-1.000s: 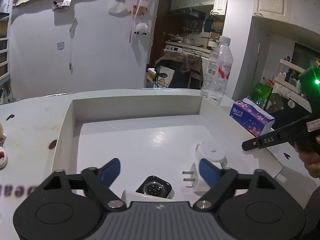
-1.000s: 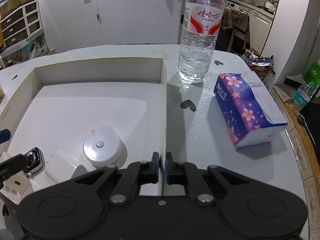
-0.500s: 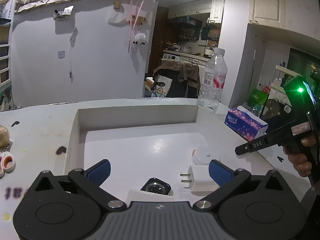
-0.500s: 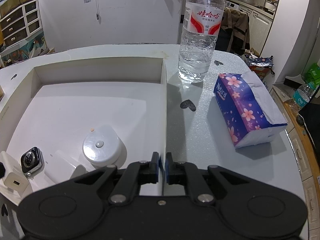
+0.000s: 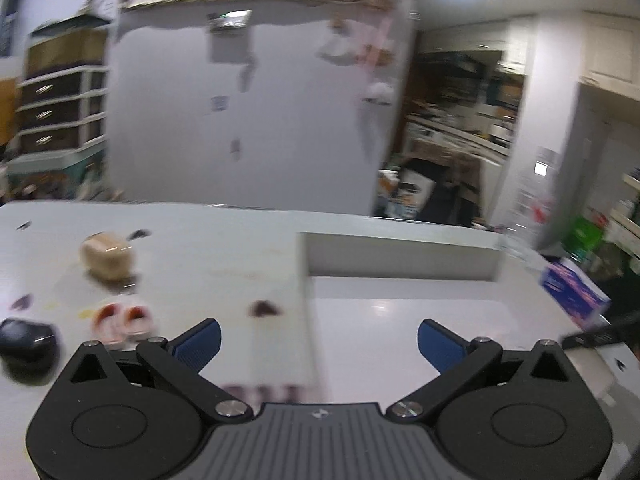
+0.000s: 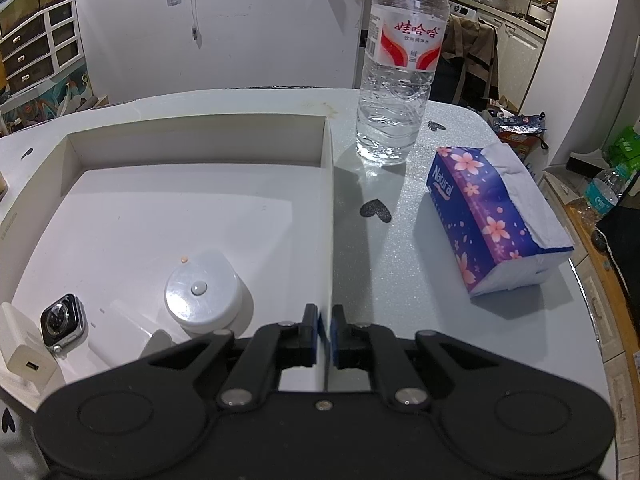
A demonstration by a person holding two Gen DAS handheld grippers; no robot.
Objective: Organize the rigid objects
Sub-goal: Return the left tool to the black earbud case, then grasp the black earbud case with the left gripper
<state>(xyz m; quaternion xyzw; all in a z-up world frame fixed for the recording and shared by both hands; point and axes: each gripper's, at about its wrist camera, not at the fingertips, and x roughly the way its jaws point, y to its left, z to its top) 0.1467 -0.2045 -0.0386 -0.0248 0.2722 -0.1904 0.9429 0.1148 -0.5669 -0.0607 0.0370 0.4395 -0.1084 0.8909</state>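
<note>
Counting three items in one white tray (image 6: 328,200): one watch (image 6: 63,325), one charger (image 6: 26,360), one round puck (image 6: 203,289). Left hand-held gripper (image 5: 318,342) spread wide, empty, above bench (image 5: 200,256); right hand-held gripper (image 6: 325,336) pinched narrow at tray's right wall. One bottle (image 6: 400,64), one tissue pack (image 6: 496,216) beside.

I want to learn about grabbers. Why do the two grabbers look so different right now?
The left gripper has its blue fingers spread wide with nothing between them, while the right gripper is pinched shut on the white tray's wall. The left gripper's view is blurry, over the table beside the tray; the right gripper's view is sharp. Both are black, two-fingered, with blue pads.
</note>
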